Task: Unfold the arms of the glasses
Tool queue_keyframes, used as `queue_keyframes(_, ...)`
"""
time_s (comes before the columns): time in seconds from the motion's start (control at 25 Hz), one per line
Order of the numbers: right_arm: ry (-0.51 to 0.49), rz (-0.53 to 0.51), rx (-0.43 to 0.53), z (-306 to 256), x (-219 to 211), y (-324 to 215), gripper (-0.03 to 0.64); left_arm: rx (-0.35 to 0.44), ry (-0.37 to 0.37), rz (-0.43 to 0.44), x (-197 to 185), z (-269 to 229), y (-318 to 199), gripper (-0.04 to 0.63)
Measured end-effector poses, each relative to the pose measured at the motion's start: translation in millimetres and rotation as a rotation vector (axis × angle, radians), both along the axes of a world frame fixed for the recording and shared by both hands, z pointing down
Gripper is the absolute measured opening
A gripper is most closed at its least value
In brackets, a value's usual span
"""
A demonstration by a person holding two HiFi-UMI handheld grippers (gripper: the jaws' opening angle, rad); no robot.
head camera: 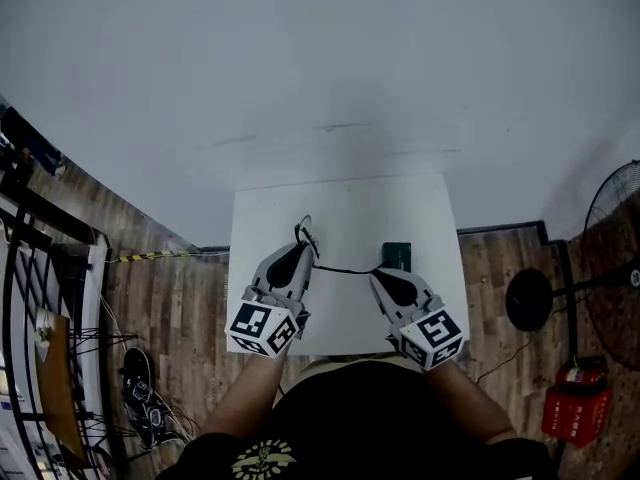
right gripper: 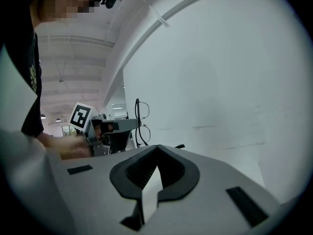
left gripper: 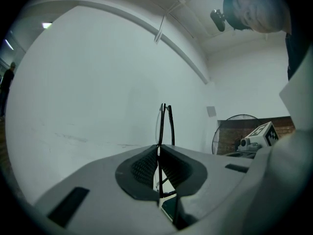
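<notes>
thin black glasses (head camera: pixel 306 234), upright in left gripper (left gripper: pixel 159 151) — one arm outstretched.

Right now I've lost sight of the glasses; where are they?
Head view, centre, over the white table: glasses clamped in the left gripper, one arm stretching to the right gripper.

Open tabletop (head camera: pixel 350 206) — green box (head camera: pixel 397 255) right.
</notes>
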State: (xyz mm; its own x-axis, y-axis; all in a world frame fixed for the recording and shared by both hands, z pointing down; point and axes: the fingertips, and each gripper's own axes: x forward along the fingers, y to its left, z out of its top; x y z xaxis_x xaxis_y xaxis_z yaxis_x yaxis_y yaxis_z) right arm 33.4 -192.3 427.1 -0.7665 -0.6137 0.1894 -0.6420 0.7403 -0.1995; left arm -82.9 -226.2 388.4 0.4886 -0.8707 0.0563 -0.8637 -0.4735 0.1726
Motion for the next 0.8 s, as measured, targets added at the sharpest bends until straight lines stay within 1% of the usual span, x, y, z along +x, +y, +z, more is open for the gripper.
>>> queue_keyframes(0.12,0.019,-0.051,-0.035,10.8,-0.1,-3.2,0.000,-0.002,0.021,-0.049,-2.7,0.7,-0.9,0.023)
queue_keyframes(0.2,0.013,-0.100,-0.047,13.8,-2.7,-2.2,0.000,-0.008,0.017,-0.086,-5.8,4.4,-1.1,0.023)
queue_keyframes(0.28,-0.035,-0.154,-0.021,1.7,-10.4,2.5,0.000,-0.018,-0.013,-0.115,-9.5,9.1,0.5,0.023)
queue_keyframes(0.4,-0.101,-0.229,0.041,-15.8,-23.2,12.0,0.000,-0.035,-0.064,-0.134,-8.7,18.3,5.9,0.023)
queue_keyframes(0.56,-0.125,-0.286,0.055,-19.6,-33.0,18.7,0.005,-0.052,-0.084,-0.131,0.5,27.4,12.2,0.023)
queue_keyframes(0.68,-0.147,-0.288,0.051,-25.9,-36.1,15.7,0.037,-0.060,-0.109,-0.107,11.2,32.3,17.2,0.023)
queue_keyframes(0.8,-0.166,-0.277,0.042,-27.5,-37.8,9.6,0.048,-0.070,-0.132,-0.070,23.3,37.8,21.8,0.023)
